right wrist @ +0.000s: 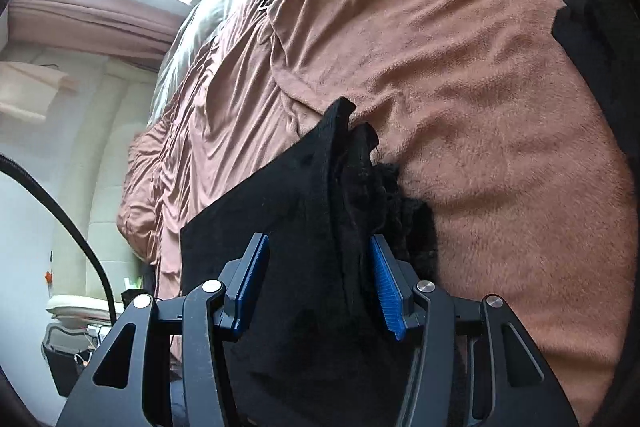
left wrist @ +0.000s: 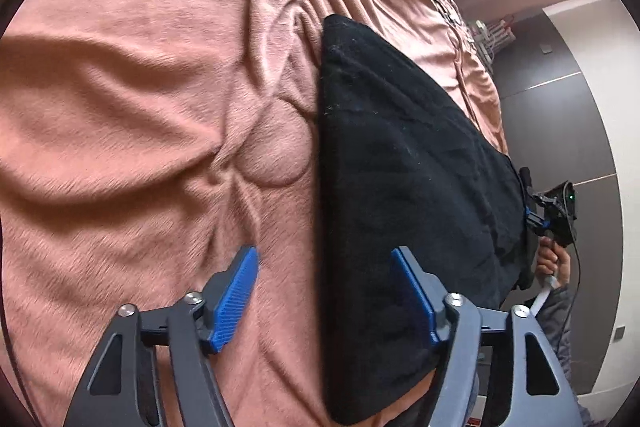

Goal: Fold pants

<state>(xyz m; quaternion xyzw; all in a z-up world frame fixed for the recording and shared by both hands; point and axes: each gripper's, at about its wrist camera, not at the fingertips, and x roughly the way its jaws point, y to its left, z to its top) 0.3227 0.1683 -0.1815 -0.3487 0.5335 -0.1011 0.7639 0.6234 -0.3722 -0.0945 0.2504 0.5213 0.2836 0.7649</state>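
Black pants (left wrist: 400, 167) bunch between my spread right tongs (right wrist: 316, 281); left tongs (left wrist: 324, 291) released; the fold could slump loose.

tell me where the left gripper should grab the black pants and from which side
Probably the long folded edge of the black pants lying between the open left gripper fingers. Come in low from the bare blanket side: that edge is straight, raised slightly off the bed, and nothing blocks it there.

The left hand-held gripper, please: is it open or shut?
Open: the left hand-held gripper has its blue fingers spread, straddling the black pants' edge.
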